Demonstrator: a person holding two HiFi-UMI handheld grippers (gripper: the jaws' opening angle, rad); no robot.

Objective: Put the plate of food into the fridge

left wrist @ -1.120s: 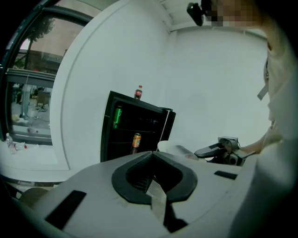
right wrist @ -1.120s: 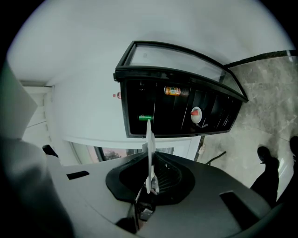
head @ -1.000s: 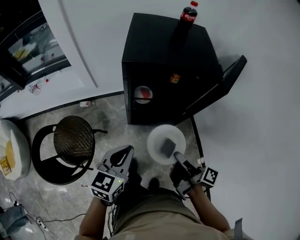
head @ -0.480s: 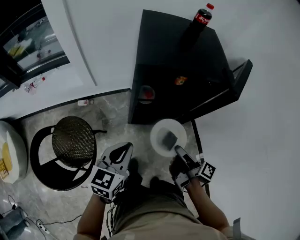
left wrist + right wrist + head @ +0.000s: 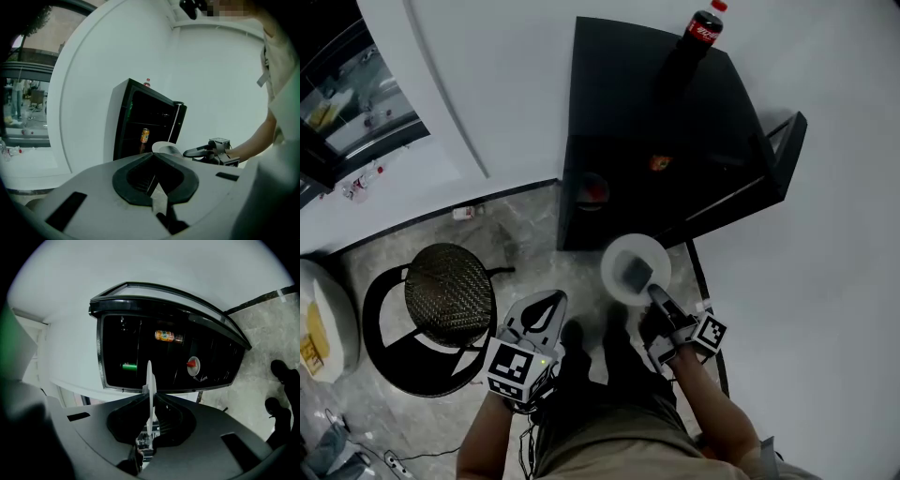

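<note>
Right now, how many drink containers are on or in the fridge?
3: red-capped cola bottle on top of the black fridge; orange can and green container inside. More may be hidden.

light: even, soft, diffuse | shadows: faint | fridge (image 5: 656,103) interior: near-black, detail lost | gripper views: fisheye-bent, black vignetted corners, near foreground soft

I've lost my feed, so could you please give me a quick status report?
Left gripper shut, empty. Right gripper shut on plate rim, food aboard. Fridge open, plate just short of it, nothing between.
</note>
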